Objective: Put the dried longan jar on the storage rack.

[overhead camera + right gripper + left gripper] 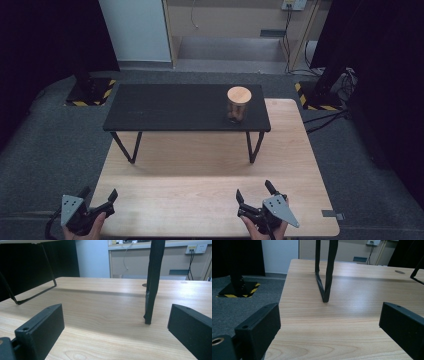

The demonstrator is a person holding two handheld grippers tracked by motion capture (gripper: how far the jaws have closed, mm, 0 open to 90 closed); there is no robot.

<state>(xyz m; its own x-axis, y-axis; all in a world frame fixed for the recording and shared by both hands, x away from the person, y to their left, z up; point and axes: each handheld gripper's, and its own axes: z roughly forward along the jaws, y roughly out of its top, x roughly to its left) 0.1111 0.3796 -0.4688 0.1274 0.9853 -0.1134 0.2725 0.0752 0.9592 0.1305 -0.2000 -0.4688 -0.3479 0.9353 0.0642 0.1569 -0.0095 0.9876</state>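
A glass jar (238, 105) with a round wooden lid stands upright on the right part of a low black bench (170, 107), which rests on a light wooden table (200, 170). My left gripper (99, 196) is held at the table's front left corner, open, nothing between its jaws. My right gripper (255, 192) is held near the front edge, right of centre, also open and empty. In the left gripper view the left gripper (329, 322) faces the bench's left leg (324, 277). In the right gripper view the right gripper (116, 325) faces the bench's right leg (151, 285).
Dark grey carpet surrounds the table. Two stands with yellow-black striped bases (90, 92) (320, 95) sit at the back left and right, with cables (330, 117) on the floor at the right. A wide strip of bare tabletop lies between the bench and the grippers.
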